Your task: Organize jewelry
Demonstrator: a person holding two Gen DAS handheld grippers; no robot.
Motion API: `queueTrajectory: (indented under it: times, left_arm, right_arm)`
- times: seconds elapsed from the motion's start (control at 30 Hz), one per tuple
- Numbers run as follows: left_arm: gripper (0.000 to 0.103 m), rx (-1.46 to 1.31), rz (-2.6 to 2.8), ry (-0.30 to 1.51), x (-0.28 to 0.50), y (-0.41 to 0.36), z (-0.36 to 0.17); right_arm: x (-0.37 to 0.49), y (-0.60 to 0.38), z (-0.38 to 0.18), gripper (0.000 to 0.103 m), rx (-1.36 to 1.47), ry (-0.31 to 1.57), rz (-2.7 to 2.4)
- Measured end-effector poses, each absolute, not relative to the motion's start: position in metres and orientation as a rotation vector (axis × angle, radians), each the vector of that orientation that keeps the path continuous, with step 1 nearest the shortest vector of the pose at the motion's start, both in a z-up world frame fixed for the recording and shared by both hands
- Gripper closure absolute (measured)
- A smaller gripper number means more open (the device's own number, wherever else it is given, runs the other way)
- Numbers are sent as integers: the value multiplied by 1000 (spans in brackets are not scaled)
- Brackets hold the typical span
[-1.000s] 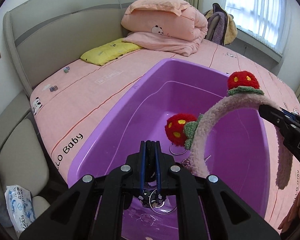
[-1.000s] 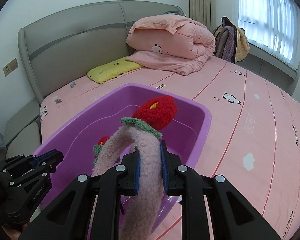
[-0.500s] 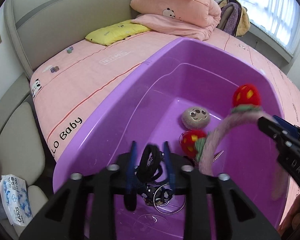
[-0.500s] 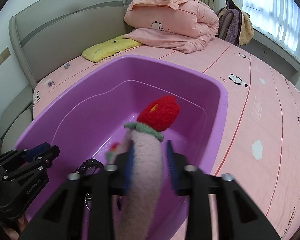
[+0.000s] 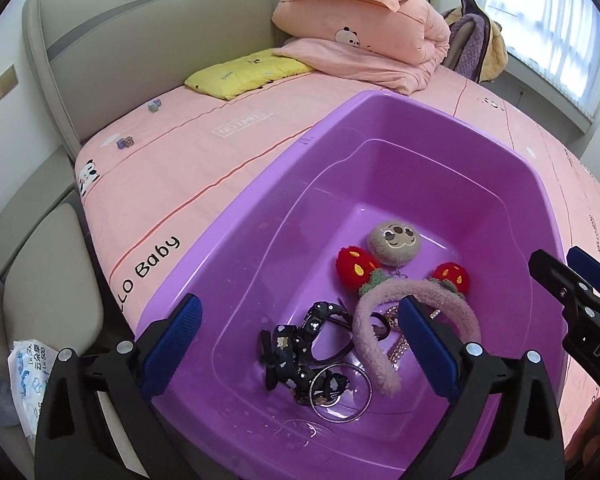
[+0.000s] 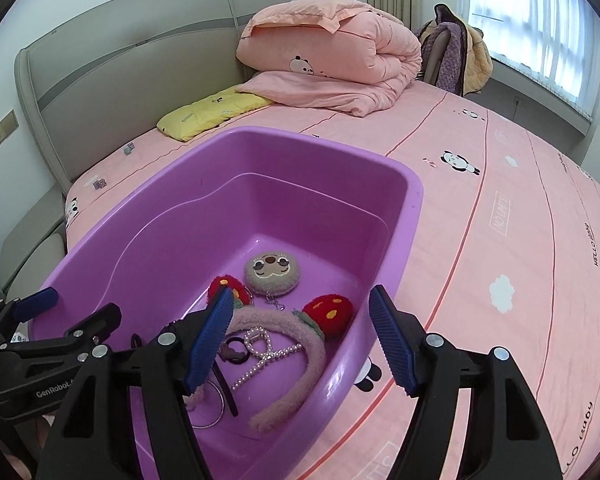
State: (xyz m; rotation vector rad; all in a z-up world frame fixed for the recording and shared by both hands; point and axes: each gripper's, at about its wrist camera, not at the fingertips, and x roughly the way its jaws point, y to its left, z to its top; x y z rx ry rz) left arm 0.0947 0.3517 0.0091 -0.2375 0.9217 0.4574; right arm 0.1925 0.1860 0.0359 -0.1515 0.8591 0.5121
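A purple plastic tub sits on the pink bed. On its floor lie a pink fuzzy headband with two red strawberry pompoms, a black beaded hair piece, a round plush keychain, a metal ring and a pearl string. My left gripper hovers over the tub's near end, jaws opening, with nothing between its pads. My right gripper hangs above the headband, jaws opening, pads clear of it. Each gripper shows at the edge of the other's view.
A folded pink duvet and a yellow pillow lie near the grey headboard. A tissue pack sits on a padded bench left of the bed. A chair draped in clothes stands by the window.
Both grippers went from shut to open. The right one let go of the headband and the left one let go of the black hair piece; both now lie in the tub.
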Motion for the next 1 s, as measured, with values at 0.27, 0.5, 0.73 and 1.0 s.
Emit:
queueTrajectory:
  times: [0.27,0.5,0.73,1.0]
  left_arm:
    - [6,-233,466,913,88,346,16]
    - [6,-220,462,904,84,341,22]
    - [6,-209,458,897,83,333,27]
    - [6,-204,458,895,81,327,29]
  right_arm:
    - [181,175,38,36,-139,857,513]
    - [171,167,41,36,-124,852,514]
    - [165,159,41,36,-115,851,512]
    - [160,151,42,36,-102,847,511]
